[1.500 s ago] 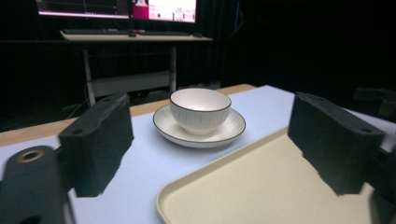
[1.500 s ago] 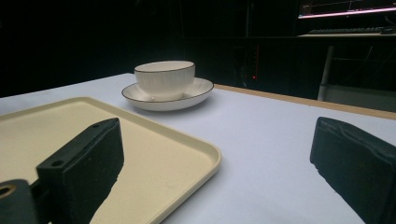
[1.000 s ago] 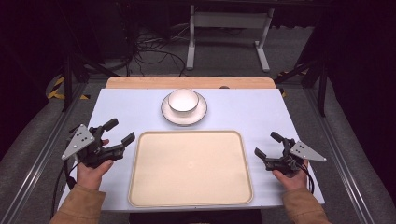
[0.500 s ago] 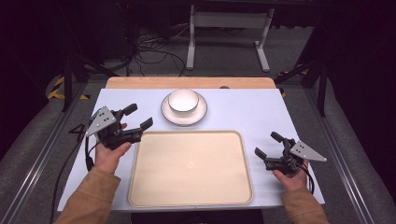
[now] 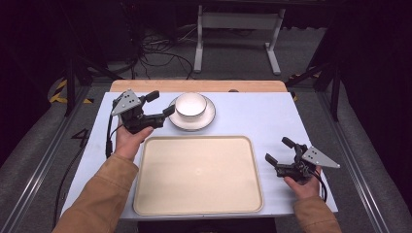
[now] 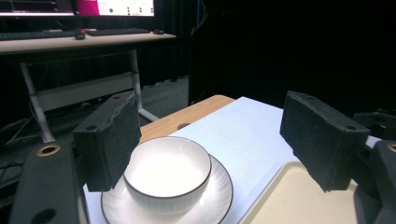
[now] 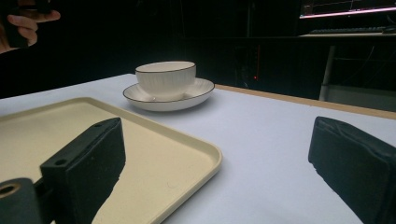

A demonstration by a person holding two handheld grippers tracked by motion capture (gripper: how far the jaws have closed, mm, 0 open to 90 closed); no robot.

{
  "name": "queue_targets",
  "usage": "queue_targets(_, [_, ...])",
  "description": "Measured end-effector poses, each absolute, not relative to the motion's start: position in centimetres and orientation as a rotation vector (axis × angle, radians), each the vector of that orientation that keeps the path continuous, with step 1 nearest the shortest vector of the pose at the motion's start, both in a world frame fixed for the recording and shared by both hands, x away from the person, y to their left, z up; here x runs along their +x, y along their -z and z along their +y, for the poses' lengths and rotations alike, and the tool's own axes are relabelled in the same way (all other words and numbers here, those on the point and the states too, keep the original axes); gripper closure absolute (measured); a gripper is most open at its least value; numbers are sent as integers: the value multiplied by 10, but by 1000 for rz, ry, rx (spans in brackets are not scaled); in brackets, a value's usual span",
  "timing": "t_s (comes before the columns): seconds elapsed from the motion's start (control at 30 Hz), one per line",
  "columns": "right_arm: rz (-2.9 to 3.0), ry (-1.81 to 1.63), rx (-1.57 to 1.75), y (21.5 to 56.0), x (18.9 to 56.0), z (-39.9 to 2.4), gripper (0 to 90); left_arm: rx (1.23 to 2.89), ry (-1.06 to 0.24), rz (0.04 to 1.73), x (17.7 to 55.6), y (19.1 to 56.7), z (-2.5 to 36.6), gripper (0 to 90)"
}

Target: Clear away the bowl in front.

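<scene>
The left gripper (image 5: pixel 162 103) hovers with jaws wide just beside the white bowl (image 5: pixel 190 104) on its saucer (image 5: pixel 209 118), while the right gripper (image 5: pixel 279 150) rests wide-jawed beside the tray (image 5: pixel 145 194)

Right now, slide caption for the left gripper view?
Left gripper open, aimed at white bowl on saucer.

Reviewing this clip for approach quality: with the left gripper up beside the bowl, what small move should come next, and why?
Probably ease the left gripper a little further toward the bowl so its rim sits between the jaws. The jaws stand open with nothing between them, and in the left gripper view the bowl lies just ahead on its saucer. The right gripper waits open beside the tray.
</scene>
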State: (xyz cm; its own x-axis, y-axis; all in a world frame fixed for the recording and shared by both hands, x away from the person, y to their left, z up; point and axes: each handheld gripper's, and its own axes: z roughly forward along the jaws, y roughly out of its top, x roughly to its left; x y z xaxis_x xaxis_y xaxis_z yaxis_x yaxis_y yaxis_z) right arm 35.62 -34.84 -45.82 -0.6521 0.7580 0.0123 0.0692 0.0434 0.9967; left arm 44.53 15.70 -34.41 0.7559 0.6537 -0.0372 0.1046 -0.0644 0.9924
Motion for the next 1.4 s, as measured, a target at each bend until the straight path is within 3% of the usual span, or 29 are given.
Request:
queue_targets(0.7, [1791, -1661, 829, 458, 356, -349, 46, 1671, -459, 553, 477, 325, 132, 260])
queue_targets(1.0, [1793, -1661, 826, 458, 356, -348, 48, 1792, -476, 502, 490, 318, 116, 314])
queue_targets(1.4, [1794, -1658, 825, 458, 356, -348, 49, 2012, -542, 397, 507, 309, 102, 303])
